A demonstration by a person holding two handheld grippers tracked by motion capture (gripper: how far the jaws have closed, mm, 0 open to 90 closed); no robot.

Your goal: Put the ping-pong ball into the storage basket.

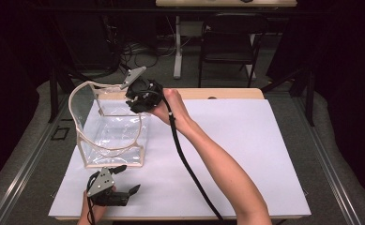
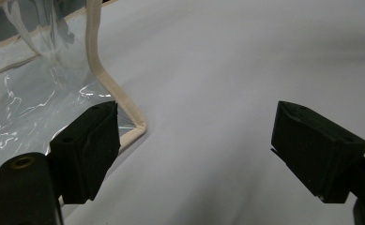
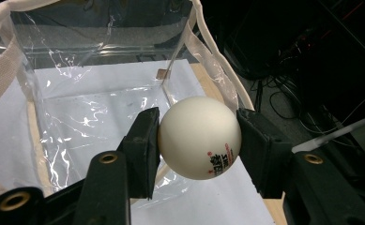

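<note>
A smooth, matte white table-tennis ball (image 3: pixel 200 137) sits at the lower centre of the right gripper view, clamped between the two black jaws of the right gripper (image 3: pixel 200 145) — one pad presses on each side of it. Low on the ball's right side there is small printing: red characters with a line of tiny dark letters above them, too small to read.

Behind and below the ball, in the upper left of that view, stands an open clear plastic bag with cream fabric trim (image 3: pixel 95 84); its crinkled walls catch the light.

In the high view the right gripper (image 1: pixel 140 98) is just left of the frame's centre, held at the bag's (image 1: pixel 109 133) upper right rim. The bag stands on a white sheet (image 1: pixel 246 154) covering the table.

The left gripper (image 1: pixel 126 180) lies at the lower left of the high view, just below the bag — its jaws stand wide apart with nothing between them. In the left gripper view the bag's trimmed corner (image 2: pixel 124 117) lies just behind one jaw.
</note>
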